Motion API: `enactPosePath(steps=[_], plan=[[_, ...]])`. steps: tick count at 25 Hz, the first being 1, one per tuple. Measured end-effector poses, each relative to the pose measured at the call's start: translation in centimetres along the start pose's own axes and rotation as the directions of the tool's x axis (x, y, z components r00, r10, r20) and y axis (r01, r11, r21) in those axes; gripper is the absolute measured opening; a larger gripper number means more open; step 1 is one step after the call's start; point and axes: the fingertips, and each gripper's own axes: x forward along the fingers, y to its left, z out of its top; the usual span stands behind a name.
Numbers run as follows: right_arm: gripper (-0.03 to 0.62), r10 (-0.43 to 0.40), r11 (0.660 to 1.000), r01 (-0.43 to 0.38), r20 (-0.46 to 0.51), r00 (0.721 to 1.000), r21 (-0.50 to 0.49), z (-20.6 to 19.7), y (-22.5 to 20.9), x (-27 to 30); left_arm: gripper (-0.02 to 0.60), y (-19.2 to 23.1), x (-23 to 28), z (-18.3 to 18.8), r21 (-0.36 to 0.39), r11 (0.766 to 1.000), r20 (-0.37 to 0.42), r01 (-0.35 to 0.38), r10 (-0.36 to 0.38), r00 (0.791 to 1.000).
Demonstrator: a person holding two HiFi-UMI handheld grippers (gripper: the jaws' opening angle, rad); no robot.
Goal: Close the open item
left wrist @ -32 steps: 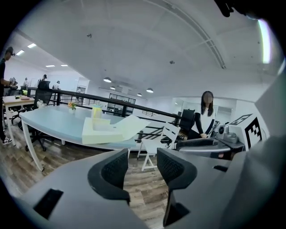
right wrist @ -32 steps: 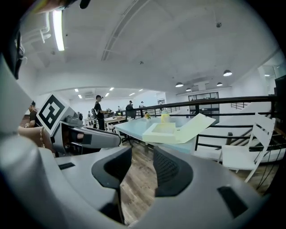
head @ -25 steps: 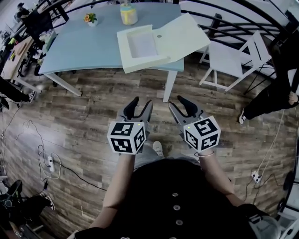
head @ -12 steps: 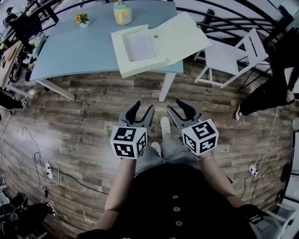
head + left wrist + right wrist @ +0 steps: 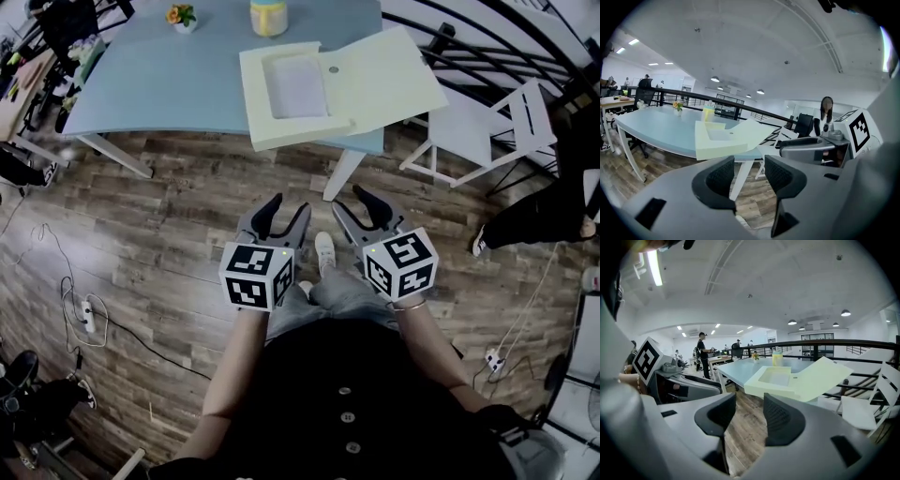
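Pale-yellow open-lidded box (image 5: 328, 84) upper centre, well apart. Left gripper (image 5: 288, 206) spread, empty; right gripper (image 5: 351, 202) just widening, empty. Approach lid's free edge squarely.

Head view: high up, looking steeply down. The light-blue tabletop (image 5: 159, 84) carrying the open pale-yellow flat box (image 5: 342, 84) runs along the top of frame, well off. Left and right gripper views: low, roughly level, each sighting past its own jaws at bottom centre toward that tabletop. All three share tabletop and box. The box sits left of centre in the left view, right of centre in the right.
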Motion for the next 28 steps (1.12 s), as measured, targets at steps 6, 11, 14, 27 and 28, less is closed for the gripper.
enactPosePath(steps=[6, 11, 14, 27, 28], plan=[[0.178, 0.049, 0.999, -0.048, 0.020, 0.999, -0.019, 2.8, -2.9, 3.9, 0.201, 2.3, 3.3, 2.7, -0.006, 0.999, 0.014, -0.050, 0.050, 0.999], [0.179, 0.073, 0.997, -0.072, 0.040, 0.997, -0.031, 5.1, -6.2, 6.7, 0.201, 3.6, 6.4, 5.7, 0.007, 0.996, 0.034, -0.084, 0.083, 0.996], [0.179, 0.097, 0.995, -0.094, 0.053, 0.994, -0.041, 6.1, -7.9, 8.0, 0.201, 4.4, 8.3, 7.3, 0.008, 0.994, 0.056, -0.110, 0.109, 0.992], [0.179, 0.146, 0.988, -0.143, 0.062, 0.987, -0.051, 8.1, -13.1, 10.2, 0.201, 4.2, 13.8, 10.1, -0.003, 0.989, 0.055, -0.145, 0.145, 0.988], [0.179, 0.148, 0.988, -0.145, 0.059, 0.987, -0.048, 8.0, -13.3, 10.3, 0.201, 4.2, 14.1, 10.0, -0.003, 0.989, 0.049, -0.146, 0.146, 0.988]])
